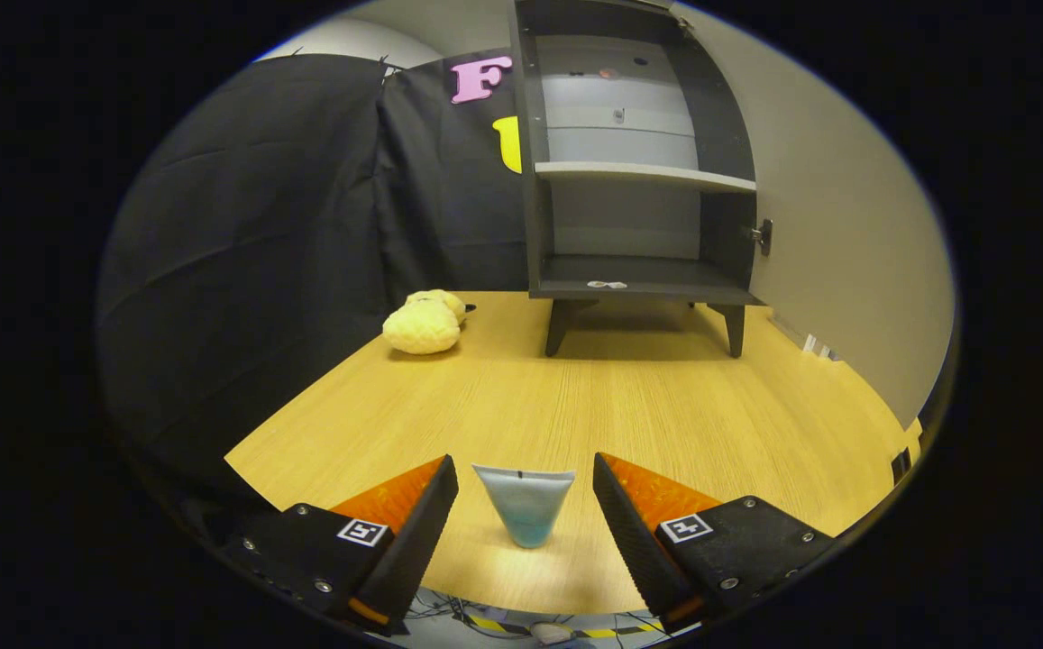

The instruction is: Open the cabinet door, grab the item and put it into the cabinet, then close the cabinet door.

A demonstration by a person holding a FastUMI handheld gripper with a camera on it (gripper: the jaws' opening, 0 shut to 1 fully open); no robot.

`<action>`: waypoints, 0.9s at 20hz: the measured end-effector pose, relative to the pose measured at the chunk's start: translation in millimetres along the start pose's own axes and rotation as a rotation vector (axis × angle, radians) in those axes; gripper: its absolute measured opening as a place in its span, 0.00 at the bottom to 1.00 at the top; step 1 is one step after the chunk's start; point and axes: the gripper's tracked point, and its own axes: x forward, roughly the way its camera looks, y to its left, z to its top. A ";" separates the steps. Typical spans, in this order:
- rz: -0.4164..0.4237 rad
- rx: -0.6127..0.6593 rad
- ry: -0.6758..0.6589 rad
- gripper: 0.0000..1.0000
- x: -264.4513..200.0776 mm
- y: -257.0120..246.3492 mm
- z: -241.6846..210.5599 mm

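Woodgrain runs across the pale table [629,397] we work on. Our gripper [526,500] is spread wide, grasping nothing; between its fingers, touching neither, stands a small pale blue item [526,505], wide on top and tapering to a rounded base. Well beyond it stands the dark cabinet [638,162] on splayed legs, its door open, one light shelf inside. Left of the cabinet lies a fuzzy yellow plush toy [424,323].

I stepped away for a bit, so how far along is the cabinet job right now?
Done: the cabinet stands open, its shelves showing and the door swung aside. In hand: the gripper is open with the pale blue item standing between its fingers, not yet pinched. Left: grasp it, carry it across the table into the cabinet, then close the door.
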 end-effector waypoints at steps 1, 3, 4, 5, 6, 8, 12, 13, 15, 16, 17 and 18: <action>0.000 0.006 0.019 0.94 -1.1 1.5 -4.5; -0.008 0.022 0.058 0.93 -4.2 3.0 -12.6; -0.014 0.027 0.071 0.92 -5.7 2.8 -15.1; -0.019 0.033 0.082 0.90 -5.6 3.2 -18.0; -0.022 0.036 0.091 0.87 -5.6 3.1 -19.6; -0.032 0.031 0.095 0.79 -5.5 1.3 -21.4; -0.031 0.033 0.104 0.51 -6.6 1.2 -19.6; -0.033 0.030 0.101 0.51 -5.4 0.5 -18.8; -0.026 0.031 0.088 0.51 -5.2 0.3 -13.6; -0.025 0.031 0.081 0.51 -5.0 -0.2 -10.0; -0.027 0.030 0.069 0.51 -3.4 -1.0 -6.4; -0.028 0.029 0.058 0.51 -1.8 -2.5 -2.1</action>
